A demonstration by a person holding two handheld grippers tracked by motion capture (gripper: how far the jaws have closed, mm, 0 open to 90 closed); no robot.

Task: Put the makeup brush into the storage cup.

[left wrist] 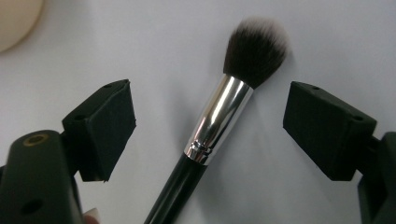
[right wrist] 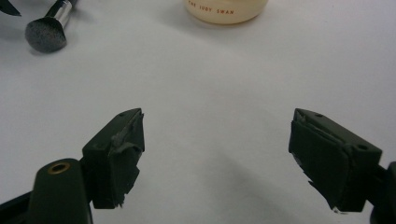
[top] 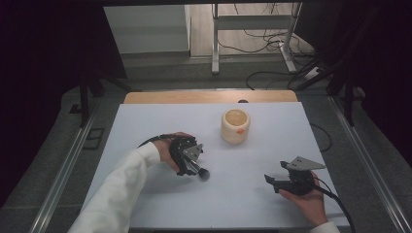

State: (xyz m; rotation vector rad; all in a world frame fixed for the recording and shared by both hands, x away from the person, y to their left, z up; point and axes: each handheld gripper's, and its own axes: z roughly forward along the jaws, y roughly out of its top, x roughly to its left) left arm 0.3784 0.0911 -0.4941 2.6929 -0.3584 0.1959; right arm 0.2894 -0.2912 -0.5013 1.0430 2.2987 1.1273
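Left gripper (left wrist: 210, 128): jaws stand wide apart, nothing clamped; in the high view it sits at about 8 o'clock from the table's middle, turned toward 4 o'clock.
Makeup brush (left wrist: 219, 119): lies on the white table (top: 145, 126) between the left jaws, touching neither as far as the left gripper view shows.
Brush long axis: in the left gripper view it runs from 7 o'clock (black handle) to 1 o'clock (dark bristle head), nearly along the gripper's reach, so the jaws would close across the silver ferrule.
Cream cup (top: 235, 126): upright at about 12 o'clock of the table's middle, well apart from both grippers.
Right gripper (right wrist: 217, 158): jaws apart and empty; it hovers at 4 o'clock, facing 10 o'clock.
Nearer hand: the left, clearly; from the right gripper the brush lies off at 10 o'clock.
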